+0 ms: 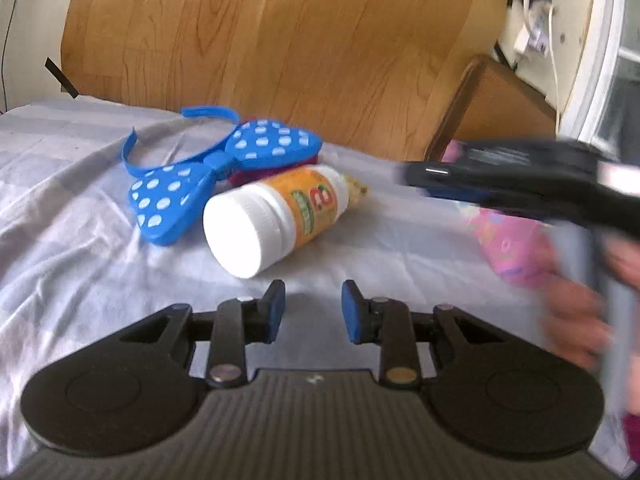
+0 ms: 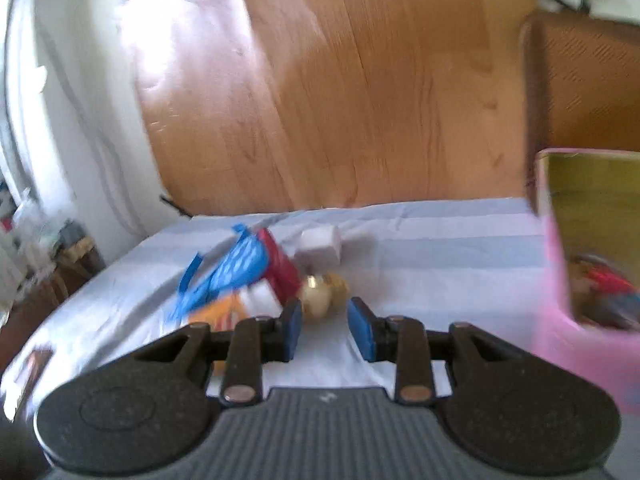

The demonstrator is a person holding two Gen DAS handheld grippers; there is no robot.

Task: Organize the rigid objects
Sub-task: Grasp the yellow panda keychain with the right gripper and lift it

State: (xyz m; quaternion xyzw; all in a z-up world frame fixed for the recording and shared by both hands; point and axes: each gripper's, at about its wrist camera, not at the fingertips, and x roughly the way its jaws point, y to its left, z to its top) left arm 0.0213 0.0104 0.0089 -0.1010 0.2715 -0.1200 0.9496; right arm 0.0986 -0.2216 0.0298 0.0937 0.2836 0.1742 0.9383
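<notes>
We judged that the step in hand was the reach toward the pile on the pale blue bed sheet [image 1: 80, 208], so that one rigid thing could go into the pink open box [image 2: 560, 280] at the right of the pile. To do it well, we thought the nearest thing should be taken first, across its round body, and the gripper should slow down, since both views were blurred.

The left gripper [image 1: 314, 308] hung empty, its blue pads apart, just in front of the white-capped orange plastic bottle [image 1: 276, 216]. The right gripper [image 2: 324, 324] was also parted and empty, near the small cream and gold round object [image 2: 320, 292].

The blue bow-shaped plastic headband with white dots [image 1: 224, 168] lay behind the bottle, touching it, and was the largest thing. The bottle lay on its side, its cap toward us. Behind the bottle a dark red box [image 2: 282, 264] showed, and further back a small white cube [image 2: 320, 246].
</notes>
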